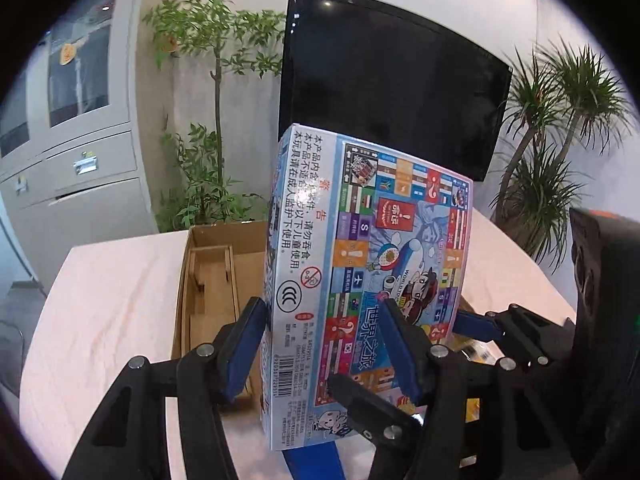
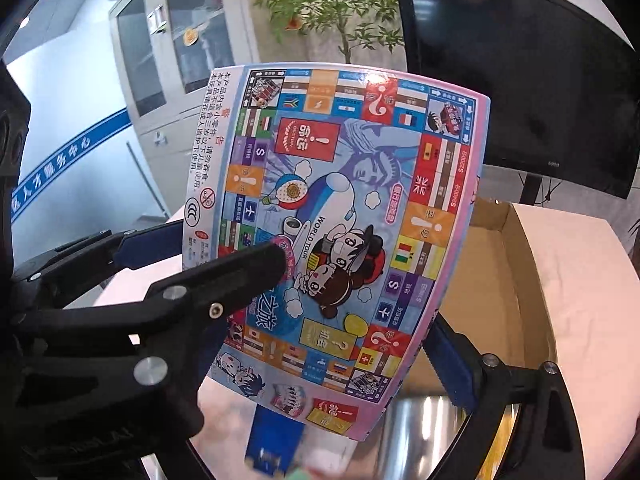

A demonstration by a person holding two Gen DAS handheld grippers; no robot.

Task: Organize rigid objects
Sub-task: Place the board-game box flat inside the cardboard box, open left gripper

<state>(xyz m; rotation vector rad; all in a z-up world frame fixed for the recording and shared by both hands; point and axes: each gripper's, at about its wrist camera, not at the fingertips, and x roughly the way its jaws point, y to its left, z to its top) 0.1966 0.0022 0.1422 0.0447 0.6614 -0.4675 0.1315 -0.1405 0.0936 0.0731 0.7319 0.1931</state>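
— So, where is the game box [image 1: 360,264]?

— It is up in the air, standing tall over the pink table [image 1: 112,300]. The open cardboard box [image 1: 208,280] sits on the table just behind it.

— Who holds it?

— The left gripper [image 1: 320,344] squeezes its thin sides with blue pads [image 1: 244,344]. The right gripper [image 2: 356,320] grabs it too, one finger on the picture side.

— What is behind?

— A big black screen [image 1: 392,76] and green plants [image 1: 208,92].
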